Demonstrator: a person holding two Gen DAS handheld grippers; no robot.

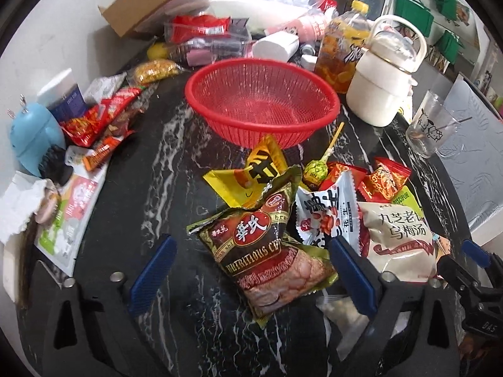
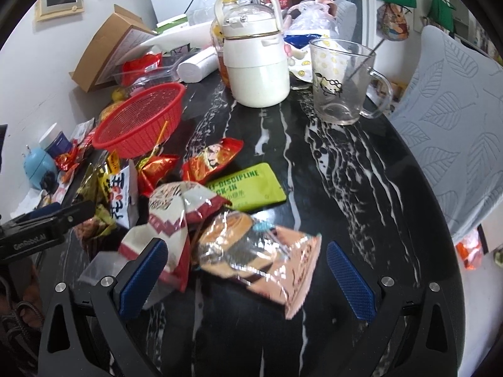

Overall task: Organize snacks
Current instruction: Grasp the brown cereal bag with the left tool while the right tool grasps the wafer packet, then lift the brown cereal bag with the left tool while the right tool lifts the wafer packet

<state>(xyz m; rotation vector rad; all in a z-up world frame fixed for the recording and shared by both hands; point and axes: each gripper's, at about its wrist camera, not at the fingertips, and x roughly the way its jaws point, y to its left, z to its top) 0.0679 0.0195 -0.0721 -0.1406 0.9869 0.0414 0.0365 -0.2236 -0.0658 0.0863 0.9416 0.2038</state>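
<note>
Both grippers, left (image 1: 251,270) and right (image 2: 248,276), spread wide; cereal packet (image 1: 267,251) between left fingers, long axis diagonal, red basket (image 1: 262,100) beyond.

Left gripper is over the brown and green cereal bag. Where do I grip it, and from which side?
The cereal bag lies flat on the table, lengthwise between the open left gripper fingers. Probably best to come straight down and pinch across its narrower width near the middle, where the puffed body gives the pads something to close on. The crimped ends look flimsy.

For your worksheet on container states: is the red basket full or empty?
Empty: through the red basket only bare mesh shows; the snack packets lie outside it on the table.
</note>
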